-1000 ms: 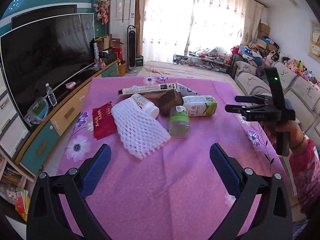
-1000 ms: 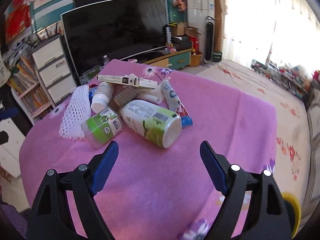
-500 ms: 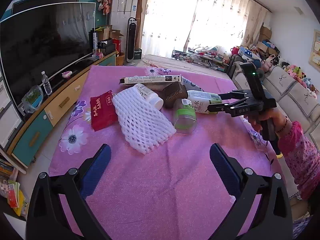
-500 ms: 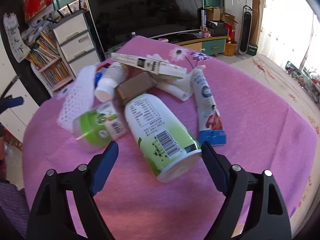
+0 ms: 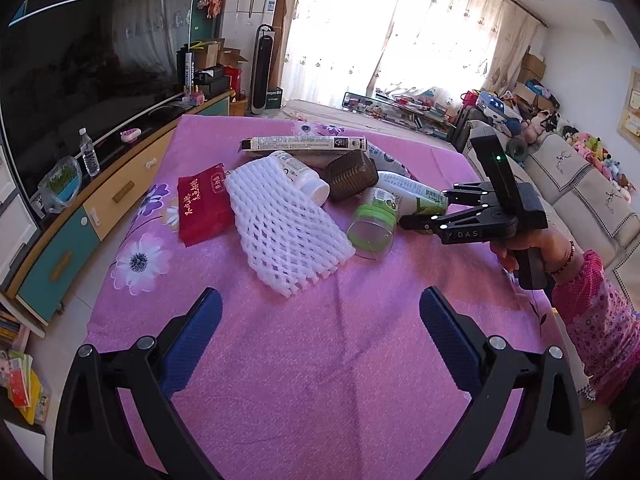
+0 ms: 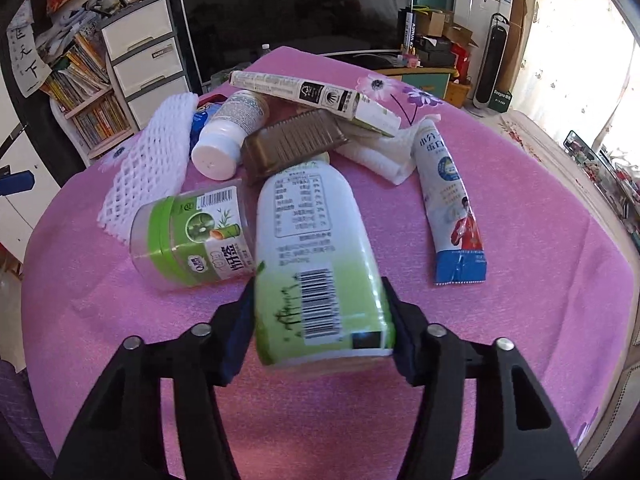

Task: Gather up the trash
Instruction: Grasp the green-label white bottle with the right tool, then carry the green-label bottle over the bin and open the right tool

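Observation:
A pile of trash lies on the pink tablecloth. My right gripper is shut on the base of a white-and-green bottle lying on its side; it also shows in the left wrist view. Beside it lie a green-lidded clear jar, a white pill bottle, a brown tray, white foam netting, a red packet, a long carton and a blue-white sachet. My left gripper is open and empty, near the table's front.
A TV on a low cabinet stands left of the table. A sofa with toys is on the right. Drawers and bookshelves stand beyond the table in the right wrist view. Crumpled tissue lies by the sachet.
My right gripper has moved forward to the white-and-green bottle and closed on its base. My left gripper has stayed open, shifting slightly.

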The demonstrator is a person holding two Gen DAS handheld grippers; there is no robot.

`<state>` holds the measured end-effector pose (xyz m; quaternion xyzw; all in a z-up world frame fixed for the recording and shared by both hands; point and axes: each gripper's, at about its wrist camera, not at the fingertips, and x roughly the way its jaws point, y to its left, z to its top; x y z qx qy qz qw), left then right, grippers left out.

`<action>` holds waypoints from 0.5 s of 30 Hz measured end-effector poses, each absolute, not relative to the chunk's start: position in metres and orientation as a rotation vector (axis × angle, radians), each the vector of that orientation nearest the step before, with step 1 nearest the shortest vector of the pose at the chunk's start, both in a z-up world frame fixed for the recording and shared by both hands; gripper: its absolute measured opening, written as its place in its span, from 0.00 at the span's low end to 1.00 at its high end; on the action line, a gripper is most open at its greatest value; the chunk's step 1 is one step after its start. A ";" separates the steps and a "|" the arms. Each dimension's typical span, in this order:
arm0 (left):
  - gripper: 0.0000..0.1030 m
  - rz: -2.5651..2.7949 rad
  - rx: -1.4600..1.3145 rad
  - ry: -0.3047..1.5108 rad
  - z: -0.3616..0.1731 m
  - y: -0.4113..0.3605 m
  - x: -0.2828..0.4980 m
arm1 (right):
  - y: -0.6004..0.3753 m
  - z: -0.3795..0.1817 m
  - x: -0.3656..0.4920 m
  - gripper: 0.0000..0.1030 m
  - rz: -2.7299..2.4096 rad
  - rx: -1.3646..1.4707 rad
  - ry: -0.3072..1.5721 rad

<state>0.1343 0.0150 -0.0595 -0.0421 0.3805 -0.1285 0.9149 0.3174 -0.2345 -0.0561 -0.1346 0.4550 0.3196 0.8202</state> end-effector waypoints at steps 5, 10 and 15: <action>0.95 -0.273 -0.089 0.782 -0.060 0.013 0.134 | -0.248 -0.052 0.305 0.48 0.647 -0.216 0.965; 0.95 -0.286 -0.080 0.783 -0.061 0.007 0.135 | -0.269 -0.043 0.267 0.48 0.612 -0.191 0.945; 0.95 -0.304 -0.067 0.780 -0.059 -0.002 0.134 | -0.288 -0.031 0.222 0.48 0.580 -0.167 0.906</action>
